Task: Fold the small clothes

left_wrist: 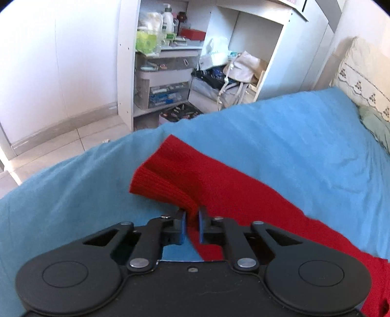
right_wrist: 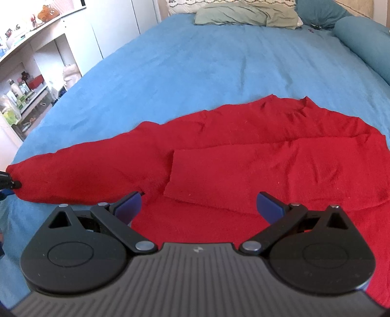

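One left tool pinches red sweater cuff.

A bed with a blue cover carries a red sweater at six o'clock and pillows at twelve.

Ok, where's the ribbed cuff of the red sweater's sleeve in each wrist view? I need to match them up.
Left wrist: the ribbed cuff sits centre frame, just ahead of the left tongs, which are shut on it.
Right wrist: the cuff is at the far left edge, at the sleeve's tip, where the left tongs' black tip pokes in; the right tongs hover open over the body.
Shared landmark: the blue bedsheet.
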### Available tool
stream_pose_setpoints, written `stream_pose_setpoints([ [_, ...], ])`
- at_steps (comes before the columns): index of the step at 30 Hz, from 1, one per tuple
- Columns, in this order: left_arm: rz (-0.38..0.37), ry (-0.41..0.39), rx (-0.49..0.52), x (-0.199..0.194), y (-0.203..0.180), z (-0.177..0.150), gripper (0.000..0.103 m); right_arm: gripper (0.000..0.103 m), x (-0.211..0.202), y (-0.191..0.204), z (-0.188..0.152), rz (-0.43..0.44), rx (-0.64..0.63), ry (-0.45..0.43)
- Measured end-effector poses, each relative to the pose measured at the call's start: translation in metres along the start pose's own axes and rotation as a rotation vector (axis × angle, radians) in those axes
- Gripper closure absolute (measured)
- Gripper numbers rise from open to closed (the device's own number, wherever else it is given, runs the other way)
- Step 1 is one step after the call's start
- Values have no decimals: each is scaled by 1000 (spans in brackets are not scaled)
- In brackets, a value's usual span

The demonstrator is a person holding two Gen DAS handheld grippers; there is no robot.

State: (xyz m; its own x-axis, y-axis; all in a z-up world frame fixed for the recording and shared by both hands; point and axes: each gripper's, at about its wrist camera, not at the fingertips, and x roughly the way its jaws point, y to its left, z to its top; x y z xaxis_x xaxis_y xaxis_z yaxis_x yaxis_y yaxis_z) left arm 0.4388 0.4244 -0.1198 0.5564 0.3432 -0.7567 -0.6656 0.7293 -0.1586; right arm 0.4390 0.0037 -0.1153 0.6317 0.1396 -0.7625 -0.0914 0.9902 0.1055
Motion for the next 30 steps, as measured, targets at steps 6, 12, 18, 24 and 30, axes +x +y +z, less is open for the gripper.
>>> stream_pose_setpoints([
  [6,-29,-93,122,-42,-42,-3,95,0,-13,-27,5,19,-1,-23],
  [12,-247,-110,182,-116,-118,-31,95,0,-39,-81,15,-5,50,-51],
  [18,-525,-70,379,-176,-230,-101,96,0,-65,-147,23,-41,99,-77],
  [24,-648,35,580,-185,-336,-209,96,0,-81,-214,18,-90,143,-87],
  [30,-589,166,647,-154,-394,-287,95,0,-81,-274,1,-78,147,-77],
])
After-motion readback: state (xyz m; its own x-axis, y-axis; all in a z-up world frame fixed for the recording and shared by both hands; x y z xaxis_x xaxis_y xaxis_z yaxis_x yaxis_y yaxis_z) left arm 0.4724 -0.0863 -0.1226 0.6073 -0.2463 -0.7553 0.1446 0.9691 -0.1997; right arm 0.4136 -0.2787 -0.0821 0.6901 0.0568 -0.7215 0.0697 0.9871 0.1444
